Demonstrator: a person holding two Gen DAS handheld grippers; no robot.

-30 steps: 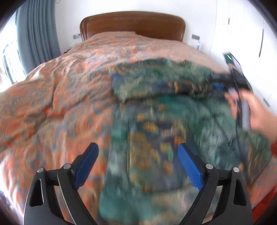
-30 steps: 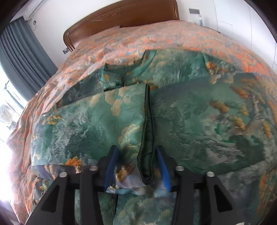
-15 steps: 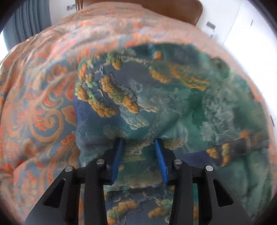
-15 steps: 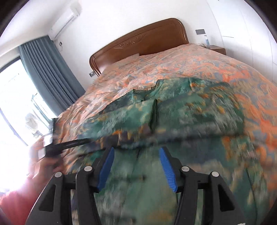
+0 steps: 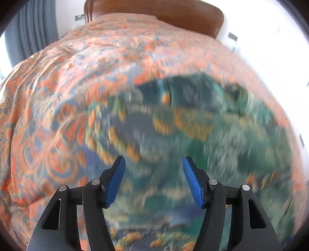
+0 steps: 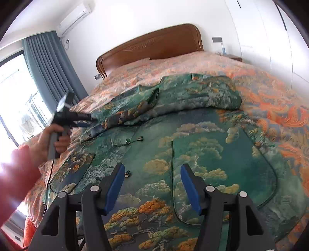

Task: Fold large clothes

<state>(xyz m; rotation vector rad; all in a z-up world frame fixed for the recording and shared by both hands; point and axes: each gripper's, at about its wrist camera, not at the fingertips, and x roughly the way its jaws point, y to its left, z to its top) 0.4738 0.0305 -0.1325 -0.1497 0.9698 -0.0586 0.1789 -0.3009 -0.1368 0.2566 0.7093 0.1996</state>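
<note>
Bedroom scene, two wrist views. A large green brocade garment (image 6: 202,146), woven with gold clouds and orange pine trees, lies spread on the bed over an orange-and-blue paisley quilt (image 6: 270,100). Its far portion is folded back toward the near portion, forming a thick, rumpled layer across the width of the garment. Two rounded patch pockets (image 6: 222,173) with dark green piping face upward on the near portion; nothing shows inside them.

The right tool (image 6: 150,185), black-framed with blue pads, hovers above the near portion, its pads spread apart with nothing between them.

The left tool (image 6: 90,120), seen from the right wrist view, reaches to the left edge of the folded layer, held by the person's left hand (image 6: 52,139) in a red sleeve (image 6: 17,173). In its own, motion-blurred view the left tool (image 5: 153,181) has its blue pads spread wide over the green cloth (image 5: 193,135), gripping nothing.

Background: a carved brown wooden headboard (image 6: 150,46), grey-blue pleated curtains (image 6: 52,63) beside a bright window, a white wall-mounted air conditioner (image 6: 75,17), and white wardrobe doors (image 6: 260,29) on the right.
</note>
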